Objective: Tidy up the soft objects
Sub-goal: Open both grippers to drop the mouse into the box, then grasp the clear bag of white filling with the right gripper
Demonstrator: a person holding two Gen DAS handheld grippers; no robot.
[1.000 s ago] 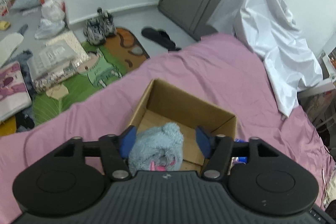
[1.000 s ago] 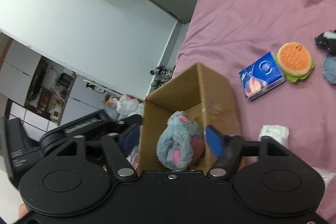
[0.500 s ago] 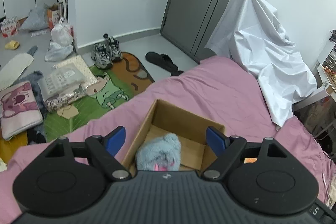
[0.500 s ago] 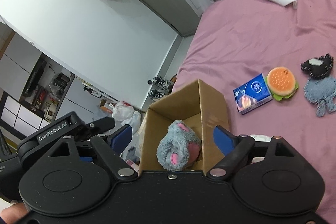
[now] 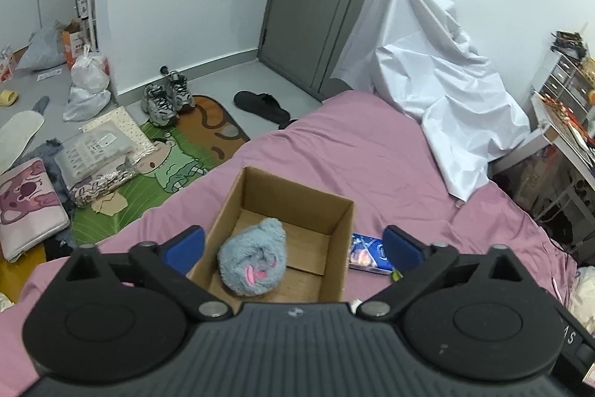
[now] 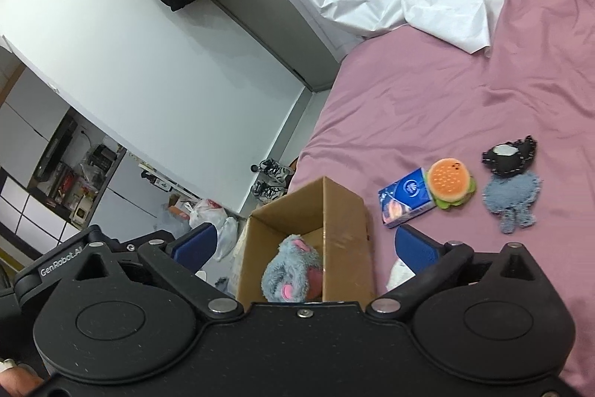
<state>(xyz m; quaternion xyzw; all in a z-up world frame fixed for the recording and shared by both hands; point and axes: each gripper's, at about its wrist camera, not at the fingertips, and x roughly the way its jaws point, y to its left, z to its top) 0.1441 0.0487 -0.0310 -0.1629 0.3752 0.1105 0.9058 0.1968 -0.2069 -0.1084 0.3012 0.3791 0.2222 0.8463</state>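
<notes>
A fluffy grey-blue plush (image 5: 254, 257) with pink patches lies inside the open cardboard box (image 5: 290, 192) on the pink bed. My left gripper (image 5: 293, 244) hovers above the box with its jaws opening wide; the plush lies below them, untouched by the blue pads. My right gripper (image 6: 305, 245) also stands over the box (image 6: 346, 211) with its jaws opening, clear of the plush (image 6: 292, 272). A burger plush (image 6: 450, 183) and a black-and-denim rag doll (image 6: 509, 181) lie on the sheet to the right of the box.
A blue tissue pack (image 6: 405, 201) lies between box and burger, with a small white item (image 6: 399, 272) nearer to me. A white cloth (image 5: 427, 73) drapes over furniture at the bed's far side. Shoes, bags and a mat (image 5: 178, 170) cover the floor on the left.
Both grippers' jaws spread from around the plush to wide apart, and both pulled up and back. The plush stayed down inside the box.
</notes>
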